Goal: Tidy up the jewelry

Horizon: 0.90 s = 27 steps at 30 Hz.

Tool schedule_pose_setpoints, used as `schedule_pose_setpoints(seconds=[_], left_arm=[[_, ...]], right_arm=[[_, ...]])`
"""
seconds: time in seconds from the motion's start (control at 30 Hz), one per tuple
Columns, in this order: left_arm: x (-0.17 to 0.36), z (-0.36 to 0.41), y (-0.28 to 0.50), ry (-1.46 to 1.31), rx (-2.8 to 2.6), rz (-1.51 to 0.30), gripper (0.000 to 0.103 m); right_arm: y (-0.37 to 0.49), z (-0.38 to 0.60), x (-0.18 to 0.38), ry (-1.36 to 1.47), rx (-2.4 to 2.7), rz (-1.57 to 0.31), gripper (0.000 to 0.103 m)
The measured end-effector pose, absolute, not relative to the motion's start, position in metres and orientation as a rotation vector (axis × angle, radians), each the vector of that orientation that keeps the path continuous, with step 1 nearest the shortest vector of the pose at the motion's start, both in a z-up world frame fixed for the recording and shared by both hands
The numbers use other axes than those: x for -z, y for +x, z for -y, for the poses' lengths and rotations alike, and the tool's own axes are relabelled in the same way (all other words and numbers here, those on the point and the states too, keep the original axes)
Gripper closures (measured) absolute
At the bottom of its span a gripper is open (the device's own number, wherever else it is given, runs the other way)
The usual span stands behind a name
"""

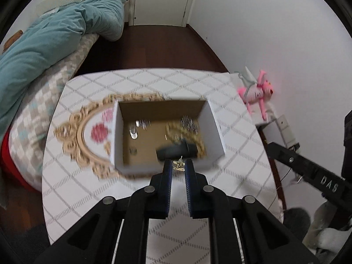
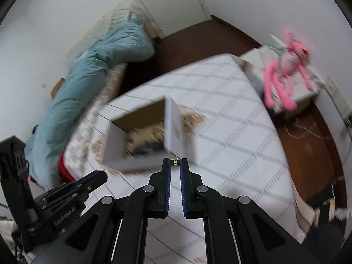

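Now both grippers hang above the table (image 1: 220,101), each pinching a small piece of jewelry at its tips. The left gripper (image 1: 178,165) has its fingers nearly together on a small gold earring (image 1: 179,166) with a thin post sticking up; the piece sits in front of the near wall of the box (image 1: 212,121). The right gripper (image 2: 175,162) is pressed shut on a second earring (image 2: 175,161), also tiny and gold, held beside the box's near corner in its own view.

The open box lies on the quilted white table, partly over an ornate gold-framed tray (image 1: 81,132) with a pink flower. Inside the box, blurred, lie a gold chain (image 1: 191,136), some silvery pieces (image 1: 140,125) and a dark item (image 1: 176,150). A pink plush toy (image 1: 257,92) rests on a stand beside the table, and a teal duvet (image 1: 55,35) lies on the bed beyond.
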<state>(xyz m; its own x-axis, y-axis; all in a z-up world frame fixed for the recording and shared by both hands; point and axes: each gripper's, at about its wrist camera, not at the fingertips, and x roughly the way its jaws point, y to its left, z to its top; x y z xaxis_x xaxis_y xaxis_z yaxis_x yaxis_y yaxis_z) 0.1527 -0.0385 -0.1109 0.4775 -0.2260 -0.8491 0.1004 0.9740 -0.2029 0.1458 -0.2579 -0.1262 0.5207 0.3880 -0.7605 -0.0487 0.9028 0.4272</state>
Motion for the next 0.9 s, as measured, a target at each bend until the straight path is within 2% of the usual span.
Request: schedule_pose_setpoints(seconds=[0.33, 0.43, 0.47, 0.5, 0.57, 0.6, 0.63, 0.77, 0.8, 0.83, 0.87, 0.9], left_arm=[[0.128, 0.004, 0.228, -0.173, 0.146, -1.181, 0.093], [0.130, 0.000, 0.238, -0.184, 0.126, -1.219, 0.087], [0.129, -0.001, 0.240, -0.177, 0.115, -1.222, 0.075], [0.128, -0.002, 0.241, -0.170, 0.101, -1.221, 0.054], [0.124, -0.007, 0.240, -0.161, 0.062, -1.204, 0.033], [0.123, -0.010, 0.239, -0.160, 0.052, -1.196, 0.032], [0.123, -0.012, 0.238, -0.157, 0.045, -1.193, 0.032], [0.124, -0.019, 0.231, -0.156, 0.005, -1.190, 0.032], [0.125, -0.020, 0.227, -0.152, -0.012, -1.180, 0.029], [0.126, -0.021, 0.223, -0.150, -0.022, -1.173, 0.026], [0.127, -0.022, 0.222, -0.148, -0.028, -1.168, 0.018], [0.128, -0.022, 0.218, -0.143, -0.039, -1.160, 0.009]], right_arm=[[0.240, 0.193, 0.140, 0.270, -0.372, -1.122, 0.094], [0.259, 0.181, 0.151, 0.258, -0.389, -1.191, 0.093], [0.263, 0.178, 0.153, 0.250, -0.386, -1.212, 0.093], [0.265, 0.176, 0.155, 0.245, -0.386, -1.223, 0.091], [0.270, 0.175, 0.158, 0.237, -0.374, -1.243, 0.076], [0.270, 0.175, 0.158, 0.232, -0.369, -1.241, 0.066], [0.270, 0.176, 0.157, 0.220, -0.361, -1.238, 0.060], [0.264, 0.186, 0.153, 0.188, -0.318, -1.233, 0.059], [0.261, 0.188, 0.153, 0.179, -0.304, -1.231, 0.058], [0.259, 0.189, 0.152, 0.166, -0.288, -1.228, 0.053], [0.257, 0.190, 0.152, 0.142, -0.267, -1.225, 0.048], [0.252, 0.191, 0.151, 0.112, -0.241, -1.220, 0.038]])
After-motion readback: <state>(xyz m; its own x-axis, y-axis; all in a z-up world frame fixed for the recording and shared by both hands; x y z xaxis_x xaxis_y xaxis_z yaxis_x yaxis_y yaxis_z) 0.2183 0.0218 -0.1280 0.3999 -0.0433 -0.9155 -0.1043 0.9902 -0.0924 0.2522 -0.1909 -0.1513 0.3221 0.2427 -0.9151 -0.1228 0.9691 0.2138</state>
